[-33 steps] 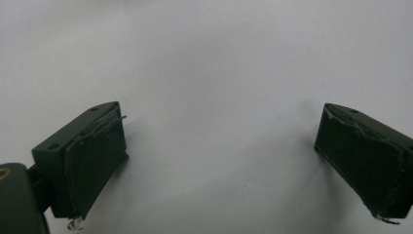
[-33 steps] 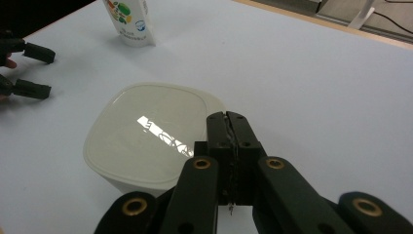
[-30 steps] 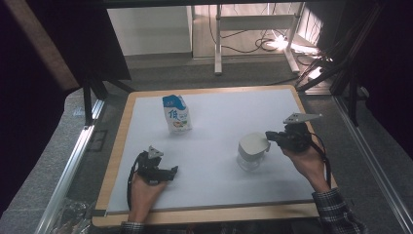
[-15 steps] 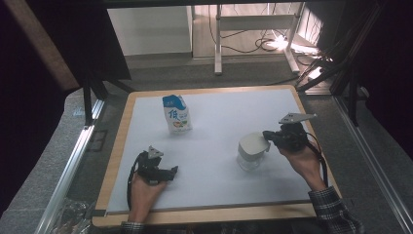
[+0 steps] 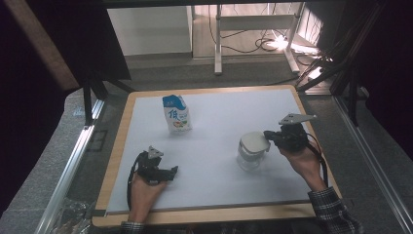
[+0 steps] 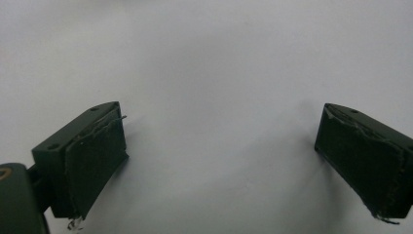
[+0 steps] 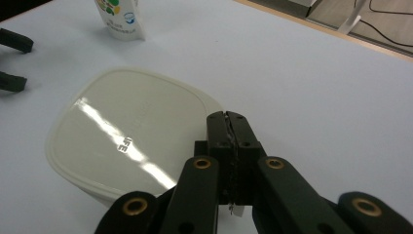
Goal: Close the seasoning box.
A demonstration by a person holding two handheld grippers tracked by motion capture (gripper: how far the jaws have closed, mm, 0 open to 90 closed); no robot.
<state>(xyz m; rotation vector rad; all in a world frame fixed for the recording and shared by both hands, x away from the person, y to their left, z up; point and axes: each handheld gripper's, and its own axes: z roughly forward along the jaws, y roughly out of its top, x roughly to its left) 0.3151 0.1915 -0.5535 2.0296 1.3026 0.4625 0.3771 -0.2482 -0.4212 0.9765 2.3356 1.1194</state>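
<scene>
Nothing has shifted since the earlier frames: both hands hold position on the white table [image 5: 219,195].

Left gripper [image 5: 171,171]: resting low on the table near the person's edge, jaws spread wide with bare table surface between the pads [image 6: 92,161]; nothing held.

Milk carton [image 5: 176,113]: upright, beyond the left gripper and well apart from it.

Clear container [image 5: 251,156]: just in front of the right gripper's tips, with a cream lid [image 7: 131,131] on top.

Right gripper [image 7: 229,127]: jaws fully closed, pads pressed together at the lid's edge. Whether they pinch the rim cannot be determined.
</scene>
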